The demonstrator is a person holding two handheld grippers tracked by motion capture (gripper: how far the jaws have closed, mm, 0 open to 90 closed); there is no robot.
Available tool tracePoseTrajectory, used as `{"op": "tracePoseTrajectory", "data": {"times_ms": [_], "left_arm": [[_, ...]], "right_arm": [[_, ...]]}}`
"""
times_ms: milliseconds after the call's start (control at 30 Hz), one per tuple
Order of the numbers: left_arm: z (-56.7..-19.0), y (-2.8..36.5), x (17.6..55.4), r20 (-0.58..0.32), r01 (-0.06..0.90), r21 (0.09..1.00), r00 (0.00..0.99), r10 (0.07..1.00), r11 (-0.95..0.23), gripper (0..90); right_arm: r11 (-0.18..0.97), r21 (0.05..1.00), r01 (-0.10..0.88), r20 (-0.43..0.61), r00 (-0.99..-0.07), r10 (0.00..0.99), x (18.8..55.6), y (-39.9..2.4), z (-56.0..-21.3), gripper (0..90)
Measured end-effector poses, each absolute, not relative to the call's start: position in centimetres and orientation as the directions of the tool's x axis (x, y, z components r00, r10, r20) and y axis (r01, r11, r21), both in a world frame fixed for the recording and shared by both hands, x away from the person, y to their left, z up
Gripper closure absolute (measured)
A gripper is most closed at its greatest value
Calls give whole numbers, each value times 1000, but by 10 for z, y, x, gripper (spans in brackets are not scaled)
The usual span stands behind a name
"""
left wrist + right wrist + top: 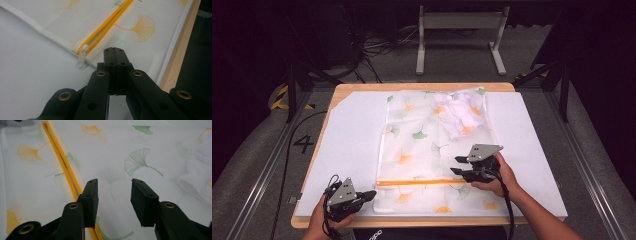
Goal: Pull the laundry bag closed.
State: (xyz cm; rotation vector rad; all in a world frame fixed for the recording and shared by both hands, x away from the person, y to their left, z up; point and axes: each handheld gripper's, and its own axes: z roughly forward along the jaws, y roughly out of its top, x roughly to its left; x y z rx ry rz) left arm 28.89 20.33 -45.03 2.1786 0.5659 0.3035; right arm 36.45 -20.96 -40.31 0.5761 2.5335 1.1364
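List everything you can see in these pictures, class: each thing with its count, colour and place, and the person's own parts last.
Mesh bag: one, white with orange and green leaf print, mid-table.
Zip: one, orange, across the bag's near end; white pull at its left end.
White cloth: one, bunched inside the bag's far right corner.
Sheet: one, white, covering the table.
Table: one, wooden.
Left gripper: black, shut, at the bag's near-left corner.
Right gripper: black, open, over the bag.
Hands: two, at the near edge.
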Motion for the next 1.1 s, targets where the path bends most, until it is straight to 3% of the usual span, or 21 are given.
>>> {"op": "tracePoseTrajectory", "data": {"times_ms": [1100], "left_arm": [[-461,199,294,2,309,762,878,479,-569,900]], "right_arm": [[681,727,94,-102,-965,243,370,-70,-417,609]]}}
